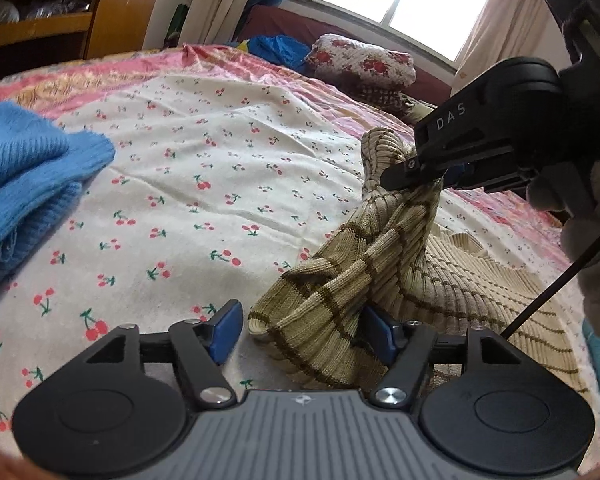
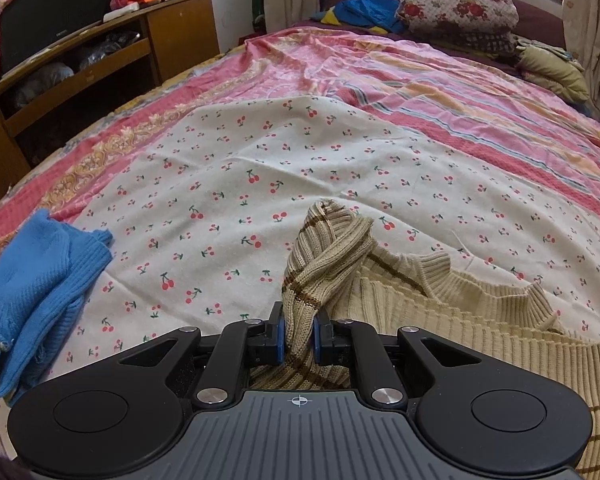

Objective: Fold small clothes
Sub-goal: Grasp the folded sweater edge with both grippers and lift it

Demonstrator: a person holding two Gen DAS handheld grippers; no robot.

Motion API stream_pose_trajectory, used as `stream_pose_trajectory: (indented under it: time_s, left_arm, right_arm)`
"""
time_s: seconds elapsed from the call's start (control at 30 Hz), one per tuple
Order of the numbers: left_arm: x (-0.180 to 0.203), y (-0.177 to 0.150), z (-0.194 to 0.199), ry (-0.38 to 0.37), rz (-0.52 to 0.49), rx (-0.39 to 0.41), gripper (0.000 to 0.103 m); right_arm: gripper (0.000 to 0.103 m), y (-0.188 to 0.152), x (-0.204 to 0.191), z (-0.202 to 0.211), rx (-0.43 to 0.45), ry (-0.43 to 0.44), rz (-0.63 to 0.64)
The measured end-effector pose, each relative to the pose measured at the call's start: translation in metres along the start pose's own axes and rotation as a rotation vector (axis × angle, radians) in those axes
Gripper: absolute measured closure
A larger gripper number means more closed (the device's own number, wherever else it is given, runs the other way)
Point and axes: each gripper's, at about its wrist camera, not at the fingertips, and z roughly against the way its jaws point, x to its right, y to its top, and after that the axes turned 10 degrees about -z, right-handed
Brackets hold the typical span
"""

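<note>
A beige ribbed sweater with brown stripes (image 1: 452, 280) lies on the cherry-print sheet (image 1: 188, 184), its sleeve lifted. My right gripper (image 1: 396, 178) is shut on the sleeve and holds it up; in the right wrist view the sleeve (image 2: 320, 256) is pinched between the blue pads of that gripper (image 2: 299, 340). My left gripper (image 1: 304, 334) is open, its blue pads on either side of the sleeve's cuff end (image 1: 300, 332), which hangs between them. The sweater's body and collar (image 2: 480, 304) spread to the right.
A blue knit garment (image 1: 24, 176) lies at the left of the sheet, also in the right wrist view (image 2: 36, 288). A pink striped bedspread (image 2: 420, 92) covers the bed. A floral pillow (image 2: 456, 6) and clothes lie at the far end. A wooden cabinet (image 2: 100, 52) stands left.
</note>
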Motion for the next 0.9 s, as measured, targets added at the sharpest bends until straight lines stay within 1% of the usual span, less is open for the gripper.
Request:
stream_pose_trajectory:
  time_s: [0.07,0.13,0.23,0.33,0.4,0.53,0.77,0.9]
  left_arm:
    - [0.0,0.001,0.002,-0.013,-0.005,0.007,0.043]
    - [-0.001,0.001,0.004,-0.024,0.004,0.018,0.055]
    - [0.0,0.003,0.009,-0.037,0.0,0.045,0.066]
    - [0.004,0.003,0.015,-0.052,-0.006,0.059,0.072]
    - [0.011,0.004,0.021,-0.053,-0.029,0.07,0.074]
    - [0.028,0.006,0.025,-0.064,-0.073,0.063,0.078]
    - [0.061,0.013,0.032,-0.1,-0.144,0.063,0.081]
    - [0.081,0.019,0.036,-0.135,-0.18,0.074,0.081]
  right_arm:
    - [0.091,0.0,0.002,0.003,0.002,0.002,-0.003]
    - [0.091,0.0,0.005,0.006,0.005,0.004,-0.009]
    - [0.091,-0.002,0.01,0.012,0.01,0.006,-0.014]
    - [0.091,-0.003,0.016,0.019,0.017,0.009,-0.026]
    - [0.091,-0.004,0.022,0.023,0.022,0.014,-0.036]
    - [0.091,-0.006,0.032,0.033,0.034,0.021,-0.054]
    - [0.091,-0.008,0.057,0.049,0.061,0.026,-0.099]
    - [0.091,-0.009,0.073,0.058,0.077,0.019,-0.122]
